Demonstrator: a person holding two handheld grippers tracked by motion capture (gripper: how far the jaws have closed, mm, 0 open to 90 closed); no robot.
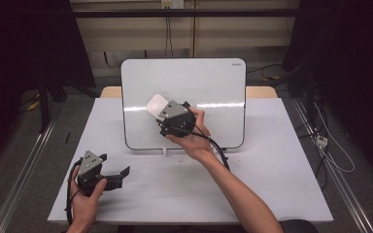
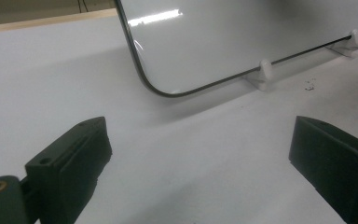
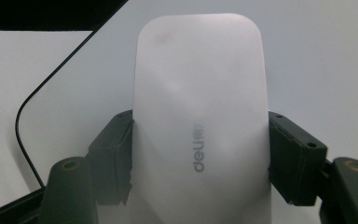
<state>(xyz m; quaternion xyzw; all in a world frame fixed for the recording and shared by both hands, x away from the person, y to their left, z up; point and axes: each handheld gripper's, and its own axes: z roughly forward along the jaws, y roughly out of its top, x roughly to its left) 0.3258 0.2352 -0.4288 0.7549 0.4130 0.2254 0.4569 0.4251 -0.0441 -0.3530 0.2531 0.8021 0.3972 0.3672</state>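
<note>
The right gripper (image 1: 161, 109) is clamped on a white eraser (image 1: 156, 104): in the right gripper view its two black jaws press against the long sides of the eraser (image 3: 200, 116), one on each side, about halfway along its length. The eraser's rounded far end sticks out well past the jaw tips, and its near end runs back between them toward the camera. A grey "deli" mark sits on the eraser's face, level with the jaws. In the high view the right hand (image 1: 194, 138) holds this gripper up in front of the whiteboard (image 1: 209, 82), with the eraser over the board's left-centre area; whether the eraser touches the board I cannot tell. Behind the eraser, in the right gripper view, lies the board's white face (image 3: 317, 70), and its black-edged rounded corner curves down to the left of the left jaw.

The left gripper (image 1: 119, 174) rests low on the table (image 1: 272, 184), held by the left hand (image 1: 85, 194), well apart from the eraser and off to the board's lower left. Its jaws stand wide apart with nothing between them. In the left gripper view the bare table (image 2: 191, 154) lies between the jaws, and beyond them stand the board's lower corner (image 2: 158, 88) and a small white foot (image 2: 263, 72)
</note>
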